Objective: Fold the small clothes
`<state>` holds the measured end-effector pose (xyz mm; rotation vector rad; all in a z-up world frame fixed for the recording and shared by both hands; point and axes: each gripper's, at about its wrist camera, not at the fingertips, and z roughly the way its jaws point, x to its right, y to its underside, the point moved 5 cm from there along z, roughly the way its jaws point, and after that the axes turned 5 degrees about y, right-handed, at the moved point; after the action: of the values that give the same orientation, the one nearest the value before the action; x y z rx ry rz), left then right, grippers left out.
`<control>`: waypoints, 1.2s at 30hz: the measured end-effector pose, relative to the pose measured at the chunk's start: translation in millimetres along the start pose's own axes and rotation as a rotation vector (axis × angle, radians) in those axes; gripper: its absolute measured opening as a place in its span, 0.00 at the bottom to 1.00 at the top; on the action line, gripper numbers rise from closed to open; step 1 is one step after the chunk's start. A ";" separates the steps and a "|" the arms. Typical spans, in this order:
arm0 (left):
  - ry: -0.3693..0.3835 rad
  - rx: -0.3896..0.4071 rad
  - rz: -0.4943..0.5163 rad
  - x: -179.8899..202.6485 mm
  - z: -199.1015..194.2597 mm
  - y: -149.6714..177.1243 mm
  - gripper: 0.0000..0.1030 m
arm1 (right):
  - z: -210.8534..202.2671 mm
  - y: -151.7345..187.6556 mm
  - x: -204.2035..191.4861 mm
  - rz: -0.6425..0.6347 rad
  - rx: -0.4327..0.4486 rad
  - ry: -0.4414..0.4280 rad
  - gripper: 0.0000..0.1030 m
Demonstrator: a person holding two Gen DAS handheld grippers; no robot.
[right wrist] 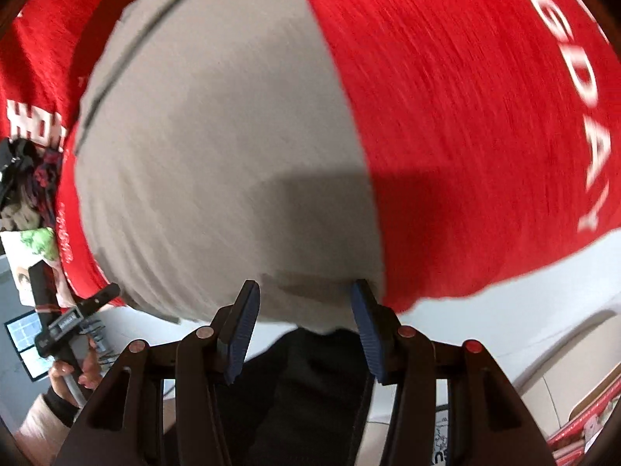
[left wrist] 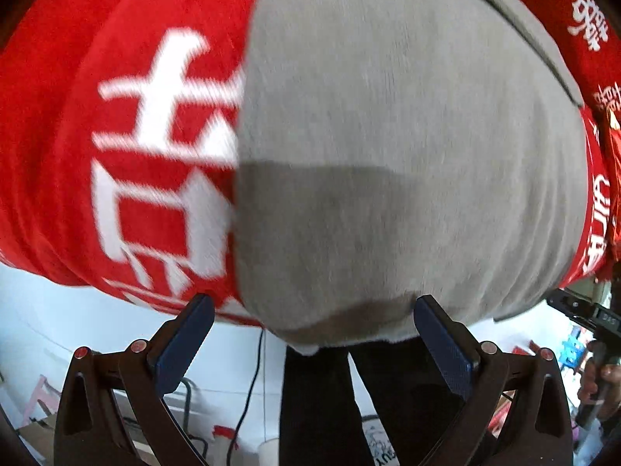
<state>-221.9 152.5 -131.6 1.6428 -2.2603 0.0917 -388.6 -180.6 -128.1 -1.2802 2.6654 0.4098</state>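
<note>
Garment (left wrist: 388, 136), grey, lies flat on a red cloth (left wrist: 77, 116), filling the middle of both wrist views. Left gripper (left wrist: 313, 303): jaws wide apart, nothing between them; blue pads (left wrist: 182, 345) sit at the garment's near hem, one pad over the red cloth at left, the other over grey fabric at right. Cannot tell whether the tips touch the fabric. Right gripper (right wrist: 304, 287): jaws about half open, holding nothing; pads (right wrist: 240, 330) bracket the near hem close to the garment's right edge. Contact there also unclear.

Garment's left edge runs straight over large white characters (left wrist: 163, 155) printed on the cloth. Far end shows a dark seam line (right wrist: 116, 58). Gripper shadow falls across the near part of the grey fabric. Red cloth carries white lettering (right wrist: 582, 136) at far right in the right view. Both views motion-blurred.

Beyond the table edge: black trousers (left wrist: 322, 407), white floor (left wrist: 58, 310), a black cable (left wrist: 248, 396).
</note>
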 end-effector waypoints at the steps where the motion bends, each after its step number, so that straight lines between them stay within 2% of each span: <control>1: 0.010 -0.007 0.003 1.8 4.4 3.7 1.00 | 4.7 3.9 3.4 0.004 -0.007 0.006 0.52; 5: 0.029 -0.017 0.009 6.0 14.6 8.6 1.00 | 23.3 13.9 11.8 -0.012 -0.009 0.020 0.52; 10: 0.045 0.001 -0.015 10.7 21.6 17.3 1.00 | 45.5 15.1 9.5 -0.093 -0.020 0.006 0.52; 12: 0.049 0.006 -0.017 10.2 22.0 21.9 0.91 | 48.8 18.3 8.5 -0.105 -0.024 -0.006 0.51; 13: 0.049 0.000 -0.022 7.4 21.7 26.6 0.81 | 48.9 19.7 9.1 -0.092 -0.028 -0.024 0.43; 14: 0.069 -0.004 -0.028 6.2 21.8 31.1 0.66 | 47.7 20.8 10.1 -0.067 -0.035 -0.055 0.32; 15: 0.095 -0.009 -0.031 6.5 21.6 36.1 0.55 | 47.2 22.4 12.3 -0.048 -0.043 -0.069 0.15; 16: 0.131 -0.015 -0.020 7.7 18.7 38.9 0.29 | 43.7 23.6 12.3 -0.025 -0.049 -0.096 0.06; 17: 0.171 -0.024 -0.001 10.9 16.4 40.8 0.10 | 38.1 25.0 10.3 -0.016 -0.045 -0.130 0.06; 18: 0.180 -0.027 0.009 12.4 14.1 39.7 0.10 | 31.0 26.1 7.6 -0.014 -0.042 -0.167 0.05; 20: 0.247 -0.012 0.028 20.6 -2.5 38.8 0.10 | 16.3 25.2 1.7 -0.009 -0.037 -0.231 0.05; 23: 0.324 0.044 0.051 33.6 -37.9 30.0 0.10 | -20.3 14.9 -12.7 -0.001 0.005 -0.345 0.05; 25: 0.357 0.094 0.066 41.7 -61.8 15.3 0.10 | -47.0 0.7 -21.1 0.003 0.053 -0.410 0.05; 28: 0.381 0.163 0.083 50.4 -91.5 -26.4 0.10 | -82.4 -34.0 -33.9 0.001 0.133 -0.482 0.05; 33: 0.336 0.260 0.064 51.8 -124.2 -113.9 0.10 | -104.4 -101.2 -55.6 -0.001 0.222 -0.504 0.05; 36: 0.260 0.290 0.039 55.2 -121.2 -150.3 0.10 | -107.5 -145.4 -57.4 0.030 0.243 -0.485 0.05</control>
<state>-67.9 83.4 -22.9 1.6122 -2.1542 0.6313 -241.5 -258.3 -37.0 -0.9294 2.2445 0.3353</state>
